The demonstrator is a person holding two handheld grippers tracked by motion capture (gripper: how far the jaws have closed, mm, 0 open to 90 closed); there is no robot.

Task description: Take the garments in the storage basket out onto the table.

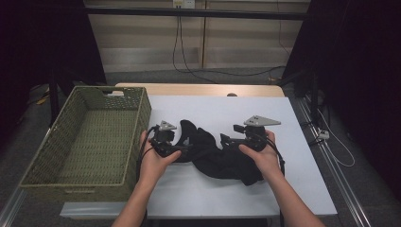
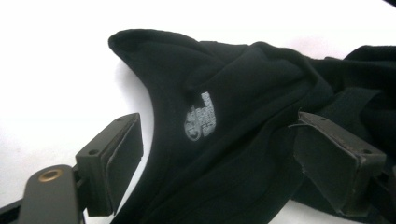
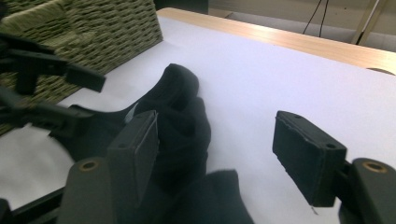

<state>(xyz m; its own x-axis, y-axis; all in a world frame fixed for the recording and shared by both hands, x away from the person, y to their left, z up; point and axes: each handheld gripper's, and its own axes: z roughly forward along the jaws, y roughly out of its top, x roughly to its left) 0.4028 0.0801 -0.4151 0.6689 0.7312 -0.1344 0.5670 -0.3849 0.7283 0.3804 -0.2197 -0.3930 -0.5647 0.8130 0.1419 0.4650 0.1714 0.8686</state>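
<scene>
A crumpled black garment [image 1: 222,158] lies on the white table cover [image 1: 293,189] between my two hands. In the left gripper view its pointed end carries a small grey logo [image 2: 201,116]. My left gripper [image 1: 187,150] stands open at the garment's left end; the cloth [image 2: 243,79] runs between its jaws [image 2: 224,158] without being pinched. My right gripper [image 1: 224,141] is open over the garment's right part. In the right gripper view its jaws [image 3: 224,149] stand wide apart, the left pad [image 3: 137,144] over the black cloth [image 3: 182,116] and the right pad over bare cover.
A green woven basket [image 1: 137,123] stands empty at the table's left, close to my left hand, and its wall [image 3: 93,28] is visible in the right gripper view. Bare wood [image 1: 198,90] lines the far edge. Cables hang down the wall behind.
</scene>
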